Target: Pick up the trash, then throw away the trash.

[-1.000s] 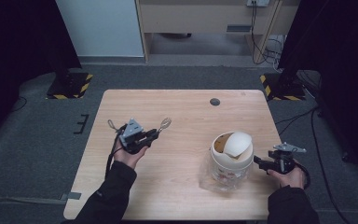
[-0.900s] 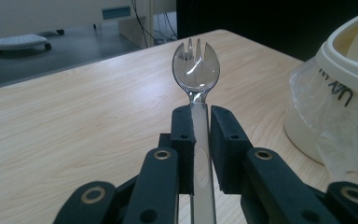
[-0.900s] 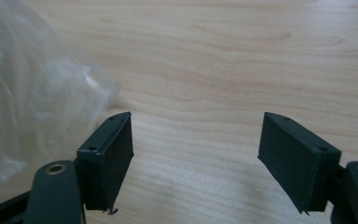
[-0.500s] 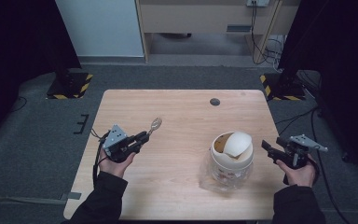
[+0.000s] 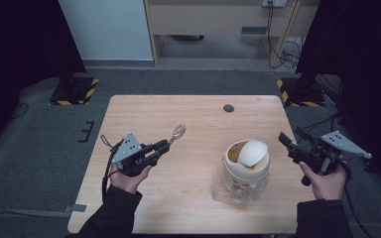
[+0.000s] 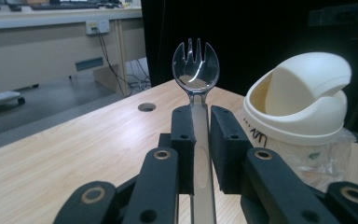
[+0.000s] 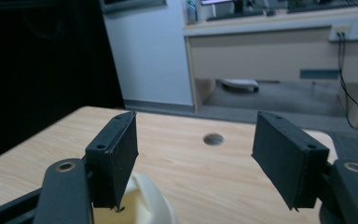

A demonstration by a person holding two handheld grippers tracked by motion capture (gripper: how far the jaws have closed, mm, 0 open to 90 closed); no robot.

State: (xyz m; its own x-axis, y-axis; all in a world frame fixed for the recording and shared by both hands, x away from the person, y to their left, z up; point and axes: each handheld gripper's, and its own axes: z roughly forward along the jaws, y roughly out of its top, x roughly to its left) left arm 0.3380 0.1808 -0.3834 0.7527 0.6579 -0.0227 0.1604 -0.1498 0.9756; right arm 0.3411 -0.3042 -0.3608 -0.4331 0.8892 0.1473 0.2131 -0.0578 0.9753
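Left gripper (image 5: 164, 146): held in the person's left hand (image 5: 129, 173) over the left half of the table (image 5: 198, 208). Its jaws are closed tight on the handle of a clear plastic spork (image 5: 177, 132). In the left gripper view the spork (image 6: 196, 70) stands straight up out of the left gripper (image 6: 200, 126), tines uppermost, with the handle running down between the two black jaws. In the high view the spork's head points toward the far right, clear of the table surface as far as can be judged.

Right gripper (image 5: 288, 143): held in the person's right hand (image 5: 322, 178) at the right edge of the table, pointing left toward the bin. Its jaws stand wide apart with nothing between them; the right gripper view confirms the right gripper (image 7: 193, 158) is spread and unloaded, with the table's round cable hole (image 7: 213, 138) visible beyond.

Bin (image 5: 245, 163): a small cream-coloured tabletop bin with a domed swing lid, standing upright on the right half of the table, between the two grippers and nearer the right one. The lid is tipped, showing an opening on its left side. A clear plastic liner bunches around the bin's lower body. In the left gripper view the bin (image 6: 303, 107) sits to the right of the spork, apart from it. In the right gripper view the bin's rounded top (image 7: 144, 200) shows low down, just beside the left-hand jaw; contact cannot be determined.

Cable hole (image 5: 228, 108): at the far centre of the table.
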